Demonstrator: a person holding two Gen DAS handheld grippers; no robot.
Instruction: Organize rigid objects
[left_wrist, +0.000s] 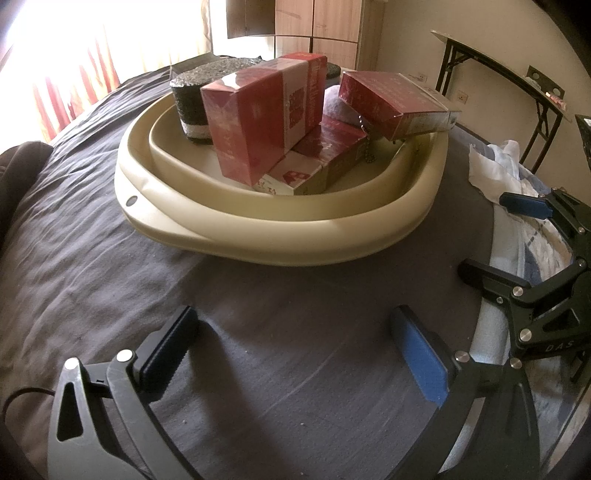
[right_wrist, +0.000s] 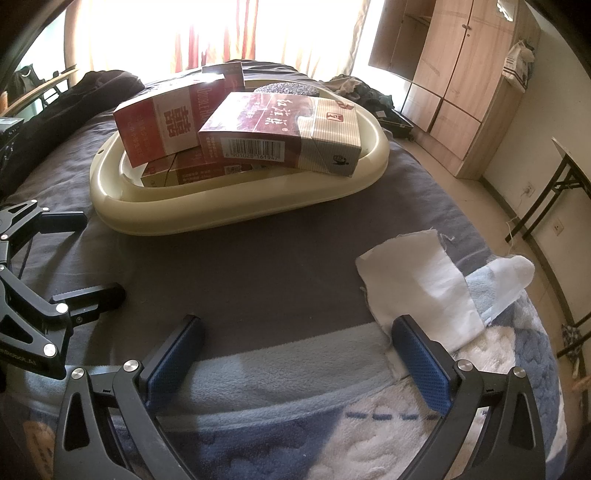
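Left tongs (left_wrist: 291, 354): spread wide, empty, low over the grey bed sheet (left_wrist: 92, 258). Right tongs (right_wrist: 299, 362): likewise spread, empty, above a blue-and-white blanket (right_wrist: 332, 435) at the near edge, a white cloth (right_wrist: 417, 284) by the right finger. Cream basin (left_wrist: 295, 236): on the bed, far of both tongs. Contents: 4 red cartons in all, 1 tall red carton (left_wrist: 258, 118) on end, 1 tilted carton (left_wrist: 391, 103) on the right rim, 1 flat carton (left_wrist: 317, 162) beneath, plus a dark speckled block (left_wrist: 195, 99) at far left.
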